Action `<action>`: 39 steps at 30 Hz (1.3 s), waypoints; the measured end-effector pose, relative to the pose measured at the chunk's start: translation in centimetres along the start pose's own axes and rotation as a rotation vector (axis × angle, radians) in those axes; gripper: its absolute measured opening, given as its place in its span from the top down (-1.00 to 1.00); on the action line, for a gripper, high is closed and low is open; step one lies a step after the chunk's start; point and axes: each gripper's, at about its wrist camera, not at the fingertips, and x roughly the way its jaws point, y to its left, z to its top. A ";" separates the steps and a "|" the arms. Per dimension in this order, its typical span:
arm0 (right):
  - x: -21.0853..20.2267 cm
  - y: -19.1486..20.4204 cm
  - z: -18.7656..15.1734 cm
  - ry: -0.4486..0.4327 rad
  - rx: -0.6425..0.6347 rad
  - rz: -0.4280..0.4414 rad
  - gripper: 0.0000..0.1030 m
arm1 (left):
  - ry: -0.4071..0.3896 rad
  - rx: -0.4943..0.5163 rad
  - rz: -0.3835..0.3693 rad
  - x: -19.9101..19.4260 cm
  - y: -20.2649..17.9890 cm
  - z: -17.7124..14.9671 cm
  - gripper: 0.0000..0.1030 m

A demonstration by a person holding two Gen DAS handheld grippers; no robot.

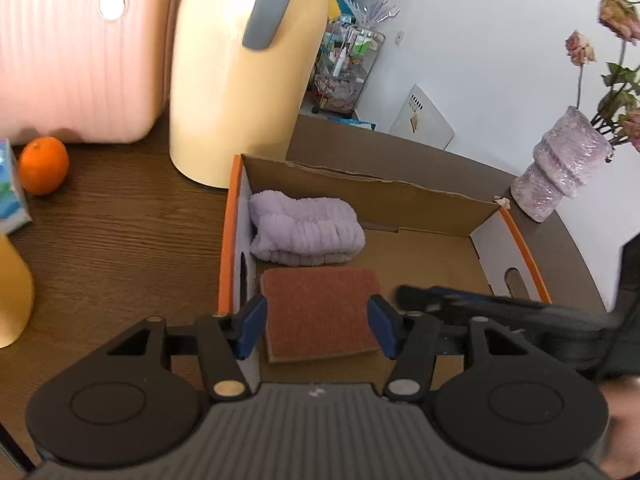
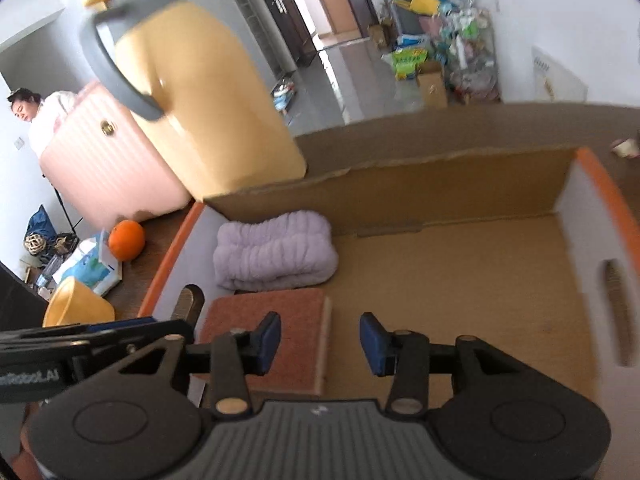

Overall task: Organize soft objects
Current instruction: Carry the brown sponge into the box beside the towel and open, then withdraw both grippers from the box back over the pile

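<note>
- The brown wooden table (image 1: 120,248) carries everything; its surface shows to the left of the box.
- The cardboard box (image 1: 360,188) with orange edges and white end walls stands open on the table. Its far wall is torn along the top.
- The pink ribbed suitcase (image 1: 76,60) stands at the far left, behind the other things.
- The tall yellow jug (image 1: 236,80) with a grey handle stands just beside the far left corner of the box, between the suitcase and the box.
- The lilac vase (image 1: 560,168) with dried flowers stands beyond the far right corner of the box.
- The folded lilac towel (image 2: 276,250) lies inside the box, in the far left corner, against the left wall.
- The rust-brown cloth (image 1: 320,312), folded flat, lies inside the box just near of the towel, also along the left wall.
- The left gripper (image 1: 316,326) hangs over the brown cloth with its jaws spread to both sides of it; the blue pads do not press on the cloth.
- The right gripper (image 2: 320,344) is over the box floor, jaws apart and nothing between them; its left pad is above the right edge of the brown cloth.
- The yellow bowl (image 2: 80,304) sits at the near left of the table.
- The orange (image 1: 44,165) lies on the table in front of the suitcase, beside a blue and white packet (image 2: 92,266).
</note>
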 end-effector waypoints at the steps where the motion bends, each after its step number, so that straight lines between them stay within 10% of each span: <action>1: -1.1 -0.2 0.1 -0.012 -0.001 -0.005 0.17 | -0.009 0.007 0.004 -0.8 -0.2 -0.2 -0.26; 6: -10.6 -1.5 -2.4 -0.139 -0.066 -0.056 -0.17 | -0.084 0.079 0.029 -6.4 -0.9 -3.6 -0.37; 18: -25.8 -4.3 -14.4 -0.317 -0.078 -0.152 -0.25 | -0.242 0.179 0.024 -17.5 -0.8 -14.7 -0.64; 30: -29.8 0.3 -29.6 -0.425 -0.167 -0.089 -0.58 | -0.472 0.275 0.007 -25.7 -0.9 -28.3 -0.89; 39: -29.4 1.2 -39.4 -0.427 -0.117 -0.154 -0.65 | -0.398 0.250 0.127 -24.1 -0.7 -37.2 -0.89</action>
